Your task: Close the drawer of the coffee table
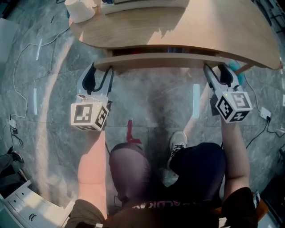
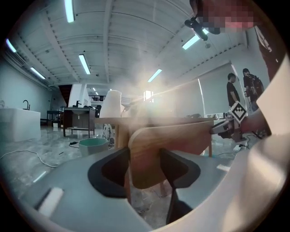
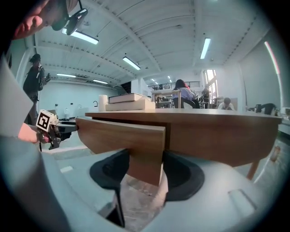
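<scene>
The wooden coffee table [image 1: 200,31] fills the top of the head view. Its curved drawer front [image 1: 156,62] sticks out a little below the tabletop. My left gripper [image 1: 100,72] is at the drawer front's left end and my right gripper [image 1: 217,71] at its right end. In the left gripper view the end of the drawer front [image 2: 147,156] stands between the wide jaws of the left gripper [image 2: 145,171]. The right gripper view shows the other end of the drawer front [image 3: 145,149] between the spread jaws of the right gripper [image 3: 146,174]. Whether the pads press on the wood is unclear.
A white roll [image 1: 80,9] and stacked books [image 3: 129,102] sit on the tabletop. A teal bucket [image 2: 93,146] stands on the marble floor beyond the table. Cables [image 1: 26,89] trail at the left, a white cabinet [image 1: 22,200] at bottom left. My shoe [image 1: 178,144] is below the drawer.
</scene>
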### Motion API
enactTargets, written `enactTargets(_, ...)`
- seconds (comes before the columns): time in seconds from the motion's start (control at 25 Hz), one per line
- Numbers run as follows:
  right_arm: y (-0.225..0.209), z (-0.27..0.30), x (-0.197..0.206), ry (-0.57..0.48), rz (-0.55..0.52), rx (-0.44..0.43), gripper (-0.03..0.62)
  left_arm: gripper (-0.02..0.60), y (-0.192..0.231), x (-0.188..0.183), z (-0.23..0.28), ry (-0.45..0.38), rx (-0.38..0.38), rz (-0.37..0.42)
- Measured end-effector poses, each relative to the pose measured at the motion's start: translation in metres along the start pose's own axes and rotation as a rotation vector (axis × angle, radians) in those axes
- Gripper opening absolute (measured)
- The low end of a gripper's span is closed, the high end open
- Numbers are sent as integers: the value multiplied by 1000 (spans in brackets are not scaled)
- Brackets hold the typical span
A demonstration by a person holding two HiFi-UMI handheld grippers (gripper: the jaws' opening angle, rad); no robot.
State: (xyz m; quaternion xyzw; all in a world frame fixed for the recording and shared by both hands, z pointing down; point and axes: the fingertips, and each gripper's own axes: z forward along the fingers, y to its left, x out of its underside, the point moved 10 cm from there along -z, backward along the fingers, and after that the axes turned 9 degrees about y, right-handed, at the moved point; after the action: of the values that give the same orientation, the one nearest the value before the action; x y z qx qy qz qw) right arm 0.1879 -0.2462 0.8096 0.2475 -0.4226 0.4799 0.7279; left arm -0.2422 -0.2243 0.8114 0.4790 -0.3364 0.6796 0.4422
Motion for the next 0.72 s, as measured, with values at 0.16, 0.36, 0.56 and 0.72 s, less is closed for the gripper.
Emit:
enactTargets(0.16, 6, 8, -8, -3, 7, 63, 225, 213, 4, 0, 10, 1, -52, -27)
enactTargets(0.36, 12, 19, -16, 14, 59, 172, 225, 213, 5, -5, 22, 4, -94, -51)
enactTargets(0.56, 14, 27, -21, 12, 92, 251, 225, 213, 5, -7, 32, 3, -123, -73)
enactTargets(0.72, 14, 34, -25, 11, 119, 279, 225, 210, 5, -9, 40, 4, -155, -104)
